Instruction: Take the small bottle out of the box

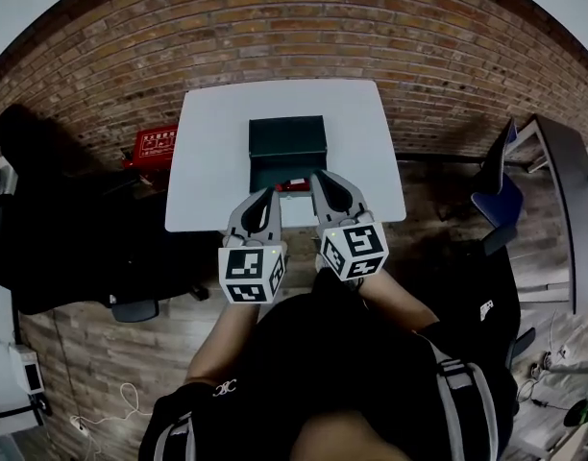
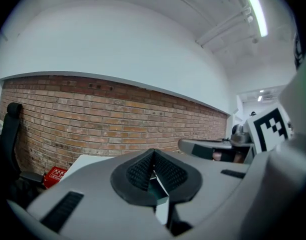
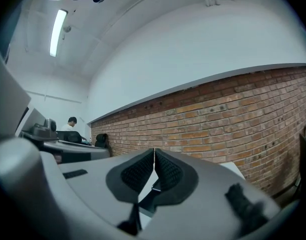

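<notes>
Closest to the camera are the person's black shirt and bare forearms, low in the head view. Each hand holds one gripper over the near edge of the white tabletop (image 1: 215,166).

The left gripper (image 1: 271,196) has its jaws pressed together, and its own view shows the ribbed pads (image 2: 138,171) meeting at the tip with nothing between them. The right gripper (image 1: 320,181) is closed in the same way and is also empty. Neither gripper touches anything, and both point away from the person, toward the brick wall.

Just beyond the two tips, in the middle of the tabletop, stands the dark green box (image 1: 287,137). At its near end, between the tips, a small red thing (image 1: 294,186) shows. I cannot tell whether it is the small bottle. A red case (image 1: 156,145) lies on the floor to the left of the tabletop.
</notes>
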